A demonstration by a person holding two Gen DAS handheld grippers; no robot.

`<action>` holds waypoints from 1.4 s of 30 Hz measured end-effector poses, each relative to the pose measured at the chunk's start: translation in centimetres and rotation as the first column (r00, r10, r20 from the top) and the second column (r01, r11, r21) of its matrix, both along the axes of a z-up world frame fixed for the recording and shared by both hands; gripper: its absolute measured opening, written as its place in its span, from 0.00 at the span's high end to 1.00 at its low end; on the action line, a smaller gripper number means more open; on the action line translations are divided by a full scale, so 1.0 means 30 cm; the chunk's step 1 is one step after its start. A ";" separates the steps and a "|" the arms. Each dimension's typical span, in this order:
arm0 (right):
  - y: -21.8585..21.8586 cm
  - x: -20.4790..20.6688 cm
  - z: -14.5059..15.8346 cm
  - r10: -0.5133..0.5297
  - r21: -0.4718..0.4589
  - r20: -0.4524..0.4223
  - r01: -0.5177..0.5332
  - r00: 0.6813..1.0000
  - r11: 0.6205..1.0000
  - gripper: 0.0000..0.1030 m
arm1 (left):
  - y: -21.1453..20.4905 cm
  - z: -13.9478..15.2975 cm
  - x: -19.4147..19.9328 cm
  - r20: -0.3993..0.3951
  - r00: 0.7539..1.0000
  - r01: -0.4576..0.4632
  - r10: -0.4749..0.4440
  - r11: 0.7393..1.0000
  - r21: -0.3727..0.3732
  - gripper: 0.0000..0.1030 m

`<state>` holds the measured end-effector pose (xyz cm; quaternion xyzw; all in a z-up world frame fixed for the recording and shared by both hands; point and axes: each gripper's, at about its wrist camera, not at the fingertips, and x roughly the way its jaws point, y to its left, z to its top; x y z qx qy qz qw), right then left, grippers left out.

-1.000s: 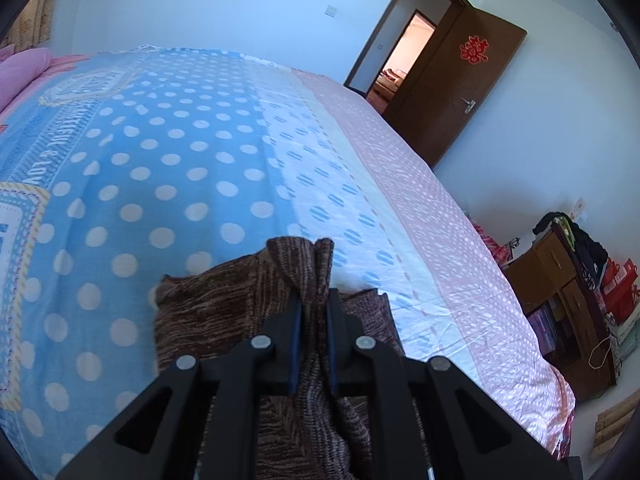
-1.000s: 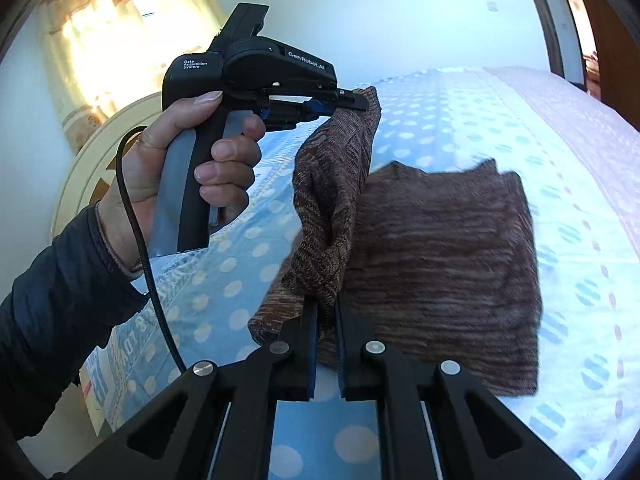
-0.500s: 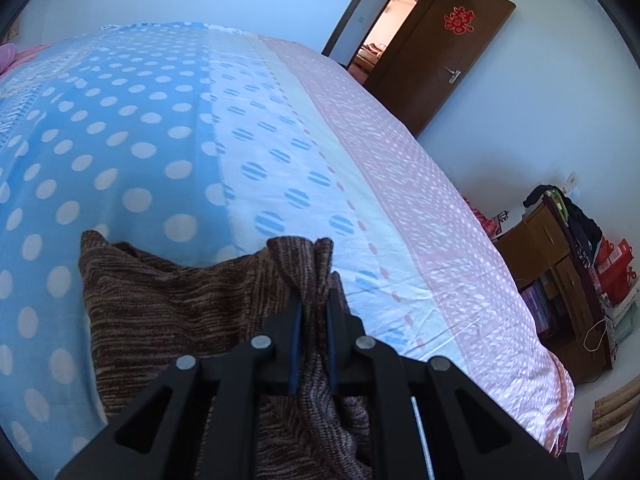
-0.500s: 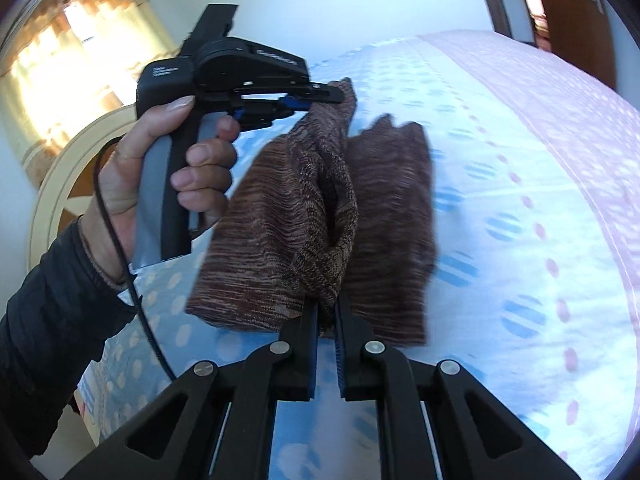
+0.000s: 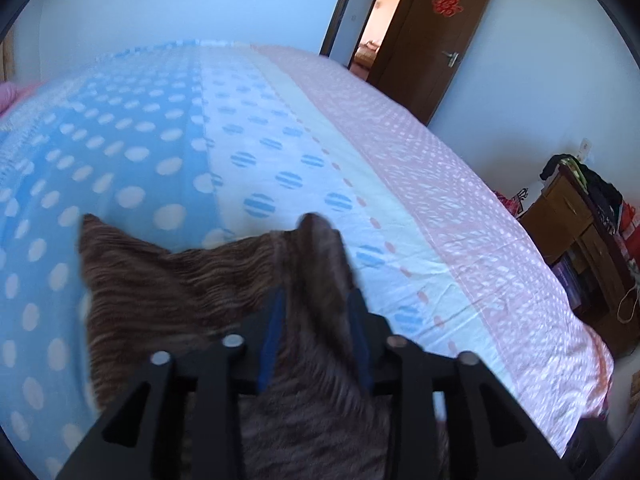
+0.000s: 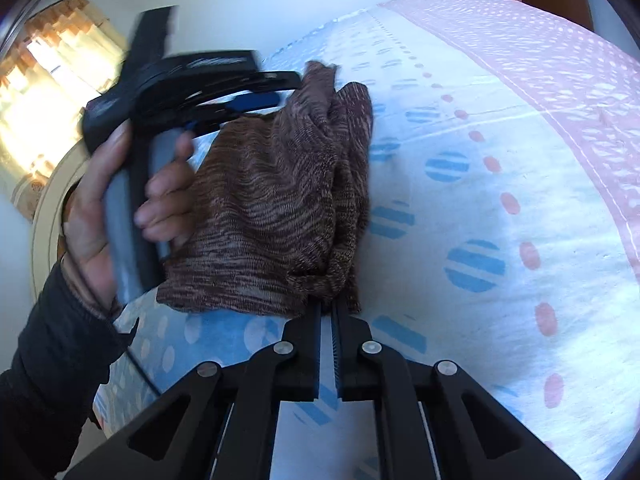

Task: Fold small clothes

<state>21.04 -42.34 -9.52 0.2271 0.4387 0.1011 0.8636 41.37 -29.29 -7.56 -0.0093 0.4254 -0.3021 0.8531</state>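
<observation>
Garment (image 6: 276, 200) now folded double; left gripper (image 5: 316, 300) jaws opening around it.

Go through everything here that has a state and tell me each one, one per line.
Brown knit garment: folded over, lying on the bed, one corner pinched.
Left claw: jaws opening, garment corner between them.
Right claw: shut on the garment's near corner.
Wooden door: open.
Bed: covered by a dotted sheet.
</observation>
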 end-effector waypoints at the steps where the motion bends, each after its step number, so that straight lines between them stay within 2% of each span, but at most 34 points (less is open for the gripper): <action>1: -0.006 -0.007 0.009 -0.018 -0.019 0.001 0.018 1.000 1.000 0.93 | 0.038 0.008 -0.030 0.030 1.000 -0.009 0.009 1.000 0.006 0.48; 2: -0.014 -0.018 0.019 -0.040 -0.047 0.005 0.041 0.999 0.998 0.93 | 0.098 0.010 -0.076 0.064 0.998 -0.030 0.029 0.999 0.024 0.43; 5: -0.014 -0.050 0.105 -0.105 -0.177 0.094 0.121 0.990 0.977 0.93 | 0.225 -0.020 -0.163 0.122 0.991 -0.068 0.056 0.993 0.094 0.42; 8: 0.034 0.009 0.189 -0.041 -0.139 0.172 0.065 0.984 0.988 0.92 | 0.342 -0.090 -0.246 0.183 0.979 -0.125 0.094 0.978 0.168 0.41; 11: 0.112 0.153 0.216 0.056 -0.127 0.183 -0.033 0.982 0.991 0.92 | 0.390 -0.146 -0.271 0.167 0.980 -0.136 0.106 0.974 0.180 0.30; 13: 0.147 0.270 0.180 0.100 -0.142 0.133 -0.081 0.986 0.987 0.91 | 0.404 -0.168 -0.267 0.148 0.981 -0.151 0.125 0.973 0.175 0.27; 14: 0.151 0.326 0.153 0.091 -0.175 0.095 -0.074 0.991 0.982 0.91 | 0.407 -0.174 -0.264 0.137 0.982 -0.149 0.126 0.974 0.172 0.26; 16: 0.146 0.432 0.063 0.058 -0.251 -0.037 -0.065 0.998 0.966 0.91 | 0.411 -0.184 -0.255 0.125 0.983 -0.156 0.135 0.972 0.177 0.20; 17: 0.131 0.456 0.037 0.056 -0.243 -0.060 -0.069 0.997 0.968 0.93 | 0.410 -0.196 -0.245 0.102 0.985 -0.154 0.137 0.971 0.181 0.18; 20: 0.168 0.471 0.094 0.049 -0.347 -0.055 -0.065 0.997 0.936 0.92 | 0.422 -0.216 -0.248 0.066 0.989 -0.142 0.134 0.980 0.142 0.18; 21: 0.205 0.458 0.133 0.067 -0.396 -0.021 -0.070 0.998 0.916 0.90 | 0.434 -0.220 -0.247 0.054 0.989 -0.142 0.137 0.982 0.121 0.18; 23: 0.282 0.450 0.189 0.142 -0.437 0.027 -0.116 0.989 0.892 0.90 | 0.453 -0.227 -0.238 0.027 0.990 -0.140 0.138 0.987 0.081 0.18; 26: 0.420 0.491 0.227 0.273 -0.506 0.031 -0.221 0.961 0.834 0.90 | 0.467 -0.232 -0.235 0.004 0.991 -0.136 0.136 0.990 0.039 0.18; 28: 0.494 0.550 0.211 0.312 -0.552 0.015 -0.252 0.950 0.795 0.90 | 0.467 -0.233 -0.245 0.008 0.991 -0.130 0.130 0.991 0.035 0.17; 30: 0.543 0.639 0.166 0.332 -0.534 -0.009 -0.285 0.943 0.796 0.90 | 0.470 -0.233 -0.258 0.008 0.992 -0.123 0.123 0.992 0.026 0.17; 33: 0.605 0.750 0.069 0.359 -0.547 -0.086 -0.345 0.929 0.762 0.90 | 0.479 -0.232 -0.265 0.006 0.992 -0.126 0.126 0.992 0.008 0.16; 35: 0.610 0.771 0.063 0.346 -0.556 -0.058 -0.318 0.937 0.768 0.90 | 0.483 -0.235 -0.263 0.000 0.991 -0.131 0.131 0.991 0.003 0.16; 37: 0.589 0.786 0.070 0.309 -0.502 -0.056 -0.294 0.949 0.813 0.90 | 0.481 -0.236 -0.265 -0.001 0.992 -0.128 0.128 0.992 0.003 0.15; 38: 0.583 0.776 0.072 0.308 -0.494 -0.055 -0.294 0.950 0.818 0.90 | 0.481 -0.236 -0.267 0.001 0.992 -0.126 0.126 0.992 0.004 0.14; 41: 0.550 0.706 0.116 0.317 -0.482 -0.033 -0.292 0.948 0.826 0.89 | 0.488 -0.235 -0.272 -0.002 0.993 -0.121 0.121 0.993 -0.012 0.13; 42: 0.524 0.661 0.143 0.310 -0.470 0.009 -0.270 0.951 0.841 0.83 | 0.500 -0.234 -0.274 -0.003 0.992 -0.125 0.125 0.992 -0.028 0.13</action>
